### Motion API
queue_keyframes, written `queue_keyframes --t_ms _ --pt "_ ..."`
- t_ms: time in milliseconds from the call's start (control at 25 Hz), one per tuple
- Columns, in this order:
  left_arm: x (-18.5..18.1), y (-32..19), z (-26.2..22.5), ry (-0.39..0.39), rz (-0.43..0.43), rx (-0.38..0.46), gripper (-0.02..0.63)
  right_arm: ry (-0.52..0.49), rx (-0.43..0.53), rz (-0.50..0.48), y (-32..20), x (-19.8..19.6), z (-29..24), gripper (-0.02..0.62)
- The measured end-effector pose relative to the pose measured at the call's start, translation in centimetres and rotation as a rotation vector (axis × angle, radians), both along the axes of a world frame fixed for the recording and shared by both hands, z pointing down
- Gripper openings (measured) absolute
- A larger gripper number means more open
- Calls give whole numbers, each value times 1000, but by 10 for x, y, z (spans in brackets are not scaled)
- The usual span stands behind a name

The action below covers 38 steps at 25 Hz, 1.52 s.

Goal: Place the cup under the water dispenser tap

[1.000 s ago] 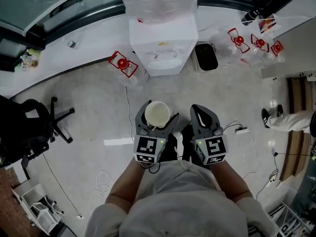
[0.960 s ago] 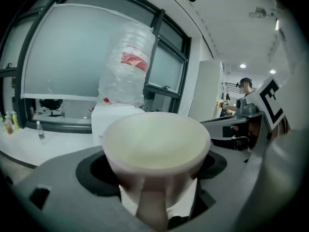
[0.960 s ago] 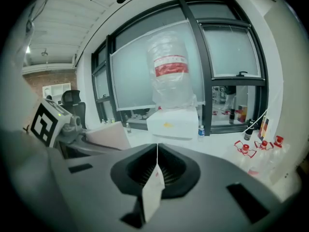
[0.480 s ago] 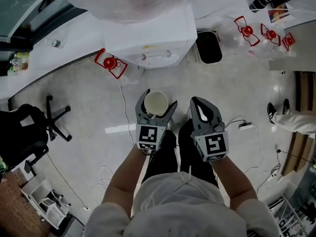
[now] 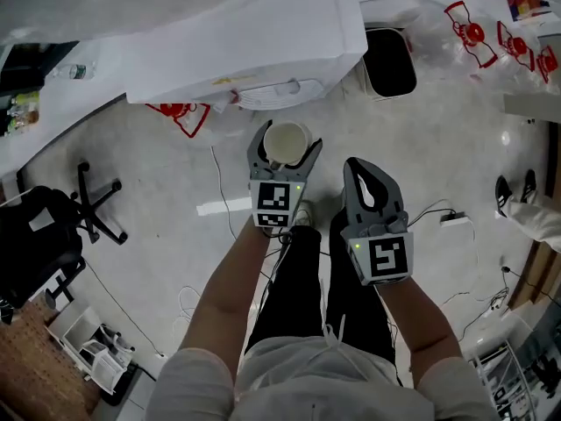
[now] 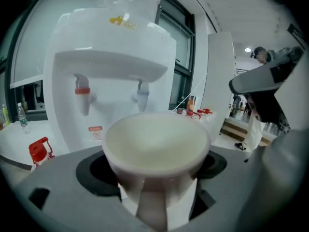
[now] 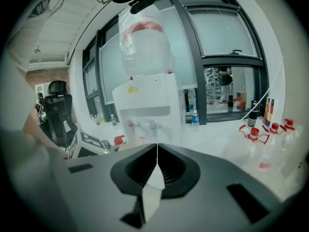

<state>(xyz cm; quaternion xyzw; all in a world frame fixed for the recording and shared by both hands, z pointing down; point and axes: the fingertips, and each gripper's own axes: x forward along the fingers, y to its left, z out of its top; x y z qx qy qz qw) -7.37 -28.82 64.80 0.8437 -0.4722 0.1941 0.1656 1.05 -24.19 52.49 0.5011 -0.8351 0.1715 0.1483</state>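
Note:
My left gripper (image 5: 285, 152) is shut on a cream cup (image 5: 285, 144), upright and empty, held just in front of the white water dispenser (image 5: 263, 42). In the left gripper view the cup (image 6: 157, 146) fills the foreground, with the dispenser (image 6: 111, 71) close behind it. A red-topped tap (image 6: 82, 98) hangs to the cup's upper left and a blue-grey tap (image 6: 141, 96) just above its rim. My right gripper (image 5: 368, 187) is shut on nothing, level with the left one and to its right. In the right gripper view the jaws (image 7: 157, 153) meet tip to tip, the dispenser (image 7: 147, 105) farther off.
A black bin (image 5: 390, 60) stands right of the dispenser. Red-capped empty bottles (image 5: 491, 38) lie at the far right, another (image 5: 180, 114) at the dispenser's left foot. An office chair (image 5: 53, 235) sits at the left. Cables (image 5: 438, 217) trail over the floor.
I have stepped closer to the dispenser, which now looms over the top of the head view. The left gripper has carried the cup forward, up to its front. The right gripper stays shut.

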Motion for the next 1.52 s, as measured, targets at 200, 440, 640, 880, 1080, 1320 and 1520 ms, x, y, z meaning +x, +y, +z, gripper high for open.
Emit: queue_keyframes --t_ms 200,440,640,880,1080,1320,1520 --pt "-6 -29 42 -32 -31 18 460 -21 -20 27 -4 5 26 28" --pt "-1 -72 74 -82 -51 45 460 -4 -27 43 -5 23 41 28" --pt "3 -87 89 -91 -61 51 460 -3 -46 35 -6 23 52 28" --pt "7 -99 92 -121 -65 92 460 9 -33 20 -18 31 53 28" --pt "5 -100 95 -101 -102 120 460 12 -50 16 -20 36 59 28" --pt "4 -101 96 -77 -106 125 460 -13 -43 5 -20 28 55 29" --pt "7 -97 98 -123 -59 147 461 -4 -40 -27 -15 21 52 28"
